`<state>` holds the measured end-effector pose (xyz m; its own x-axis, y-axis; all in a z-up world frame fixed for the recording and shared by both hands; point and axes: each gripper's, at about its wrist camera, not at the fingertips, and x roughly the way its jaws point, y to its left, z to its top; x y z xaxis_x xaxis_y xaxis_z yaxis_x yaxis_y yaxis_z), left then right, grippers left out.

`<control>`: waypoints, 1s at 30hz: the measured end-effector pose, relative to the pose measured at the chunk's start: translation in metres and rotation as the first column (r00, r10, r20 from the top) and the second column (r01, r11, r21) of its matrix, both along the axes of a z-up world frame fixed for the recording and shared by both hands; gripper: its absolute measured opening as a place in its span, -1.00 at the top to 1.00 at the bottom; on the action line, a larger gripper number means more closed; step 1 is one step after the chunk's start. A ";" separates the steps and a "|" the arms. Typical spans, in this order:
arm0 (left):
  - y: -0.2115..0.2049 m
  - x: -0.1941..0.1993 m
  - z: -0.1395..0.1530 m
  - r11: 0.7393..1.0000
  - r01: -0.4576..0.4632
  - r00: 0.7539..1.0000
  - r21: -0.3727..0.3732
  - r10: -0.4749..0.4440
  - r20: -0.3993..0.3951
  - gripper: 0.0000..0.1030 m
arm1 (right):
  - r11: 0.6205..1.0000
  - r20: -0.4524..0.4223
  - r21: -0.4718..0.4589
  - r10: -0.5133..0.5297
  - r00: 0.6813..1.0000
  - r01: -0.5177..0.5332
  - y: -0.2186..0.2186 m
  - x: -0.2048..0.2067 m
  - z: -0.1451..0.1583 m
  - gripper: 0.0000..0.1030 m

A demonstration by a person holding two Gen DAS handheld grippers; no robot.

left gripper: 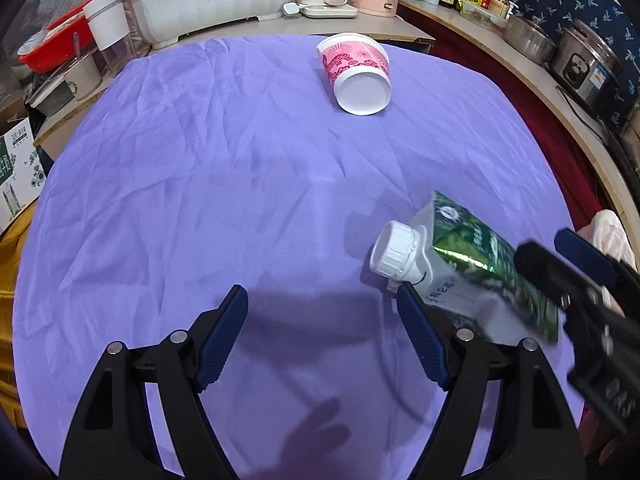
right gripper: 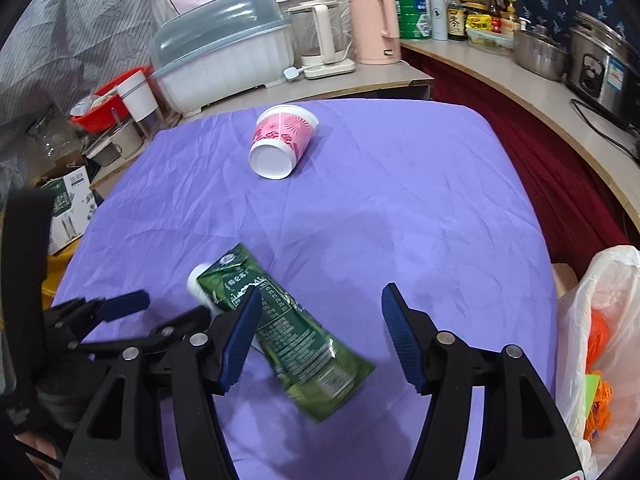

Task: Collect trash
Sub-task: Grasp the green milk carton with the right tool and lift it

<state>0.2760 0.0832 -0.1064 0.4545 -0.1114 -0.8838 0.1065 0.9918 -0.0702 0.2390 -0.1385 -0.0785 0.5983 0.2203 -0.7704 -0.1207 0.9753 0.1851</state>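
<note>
A green milk carton [left gripper: 476, 268] with a white screw cap lies on its side on the purple cloth; it also shows in the right wrist view [right gripper: 296, 336]. A pink-and-white paper cup [left gripper: 358, 74] lies tipped over farther back, also in the right wrist view [right gripper: 280, 142]. My left gripper [left gripper: 324, 336] is open and empty, its right finger beside the carton's cap. My right gripper [right gripper: 318, 340] is open over the carton's lower half, its jaws not touching it that I can tell. A white plastic bag [right gripper: 600, 344] holding orange trash hangs at the table's right edge.
The purple-covered table [left gripper: 200, 200] is ringed by counters: a dish-rack box [right gripper: 224, 56], kettles [right gripper: 376, 28], bottles, pots [right gripper: 540, 52] and a rice cooker [right gripper: 600, 68] on the right. A red basin [right gripper: 100, 108] and cardboard box [right gripper: 68, 208] stand left.
</note>
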 end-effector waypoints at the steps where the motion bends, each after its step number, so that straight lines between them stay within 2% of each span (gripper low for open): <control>1: 0.000 0.005 0.000 1.000 -0.001 1.000 -0.004 0.001 -0.001 -0.42 | 1.000 -0.003 0.006 0.003 1.000 -0.003 -0.001 0.000 -0.002 -0.25; 8: 0.016 0.016 0.010 0.998 -0.051 0.999 -0.040 0.052 0.017 -0.42 | 0.997 -0.028 0.068 0.047 0.998 -0.045 0.000 -0.007 -0.008 -0.25; 15: 0.033 0.017 0.011 0.994 -0.095 0.995 -0.054 0.096 0.005 -0.42 | 0.993 -0.024 0.056 0.109 0.994 -0.108 0.023 -0.017 -0.010 -0.26; 20: 0.032 0.015 0.008 0.995 -0.087 0.996 -0.047 0.087 -0.002 -0.42 | 0.991 -0.024 0.027 0.130 0.991 -0.129 0.034 -0.028 -0.010 -0.26; 30: 0.048 -0.008 0.022 0.993 -0.102 0.994 -0.060 0.104 0.024 -0.42 | 0.991 -0.045 -0.001 0.133 0.990 -0.133 0.040 -0.048 -0.014 -0.27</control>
